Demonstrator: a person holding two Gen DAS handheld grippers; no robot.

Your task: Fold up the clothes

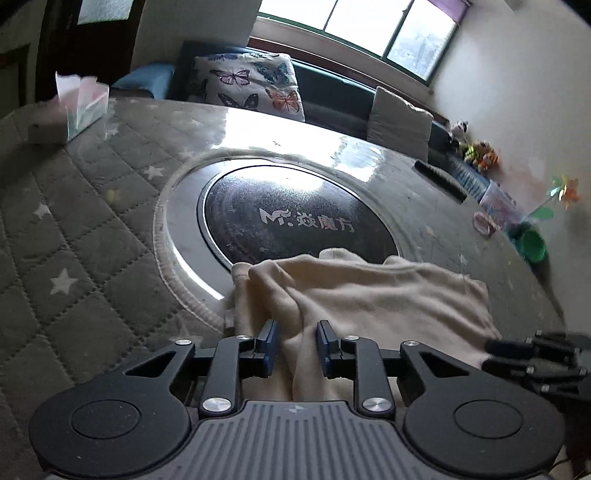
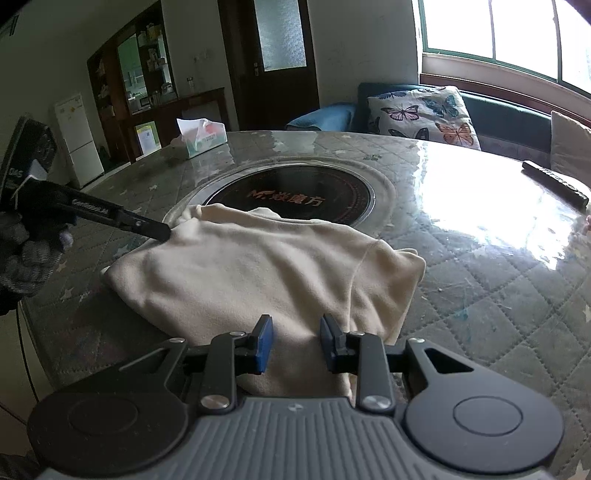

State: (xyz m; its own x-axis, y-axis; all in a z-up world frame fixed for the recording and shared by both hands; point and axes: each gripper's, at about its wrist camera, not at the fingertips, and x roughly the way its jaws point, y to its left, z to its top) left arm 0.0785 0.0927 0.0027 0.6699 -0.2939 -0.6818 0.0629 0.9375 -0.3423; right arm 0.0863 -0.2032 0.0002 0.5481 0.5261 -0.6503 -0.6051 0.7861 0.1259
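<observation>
Nearest in the left wrist view, the left tool (image 1: pixel 295 345) has its two blue-padded fingers (image 1: pixel 269 341) set a little apart, with a bunched ridge of the cream-coloured soft fabric garment (image 1: pixel 369 295) running up between them; whether the pads actually press on the cloth I cannot tell. In the right wrist view the right tool (image 2: pixel 296 341) sits over the near edge of the same cream-coloured garment (image 2: pixel 258 266), its blue pads (image 2: pixel 264 343) apart with flat cloth between them, and again the pinch itself cannot be made out.

The garment lies in a folded, rumpled heap on the near part of the round table (image 2: pixel 480 266), which is covered with a grey quilted cloth printed with white stars under a clear glossy sheet. The garment's far edge overlaps the rim of the round black glass cooktop (image 2: pixel 314 195) set in the table's middle, marked with lettering. From the right wrist view the left tool's black tip (image 2: pixel 159 230) touches the garment's far left corner, held by a hand in a grey knit glove (image 2: pixel 26 254).

Farther off on the table stand a tissue box (image 2: pixel 203 138) and a black remote control (image 2: pixel 554 182). Behind the table, a butterfly-print cushion (image 2: pixel 424 114) leans on a dark teal sofa (image 2: pixel 509 114) under a bright window (image 2: pixel 517 33).
</observation>
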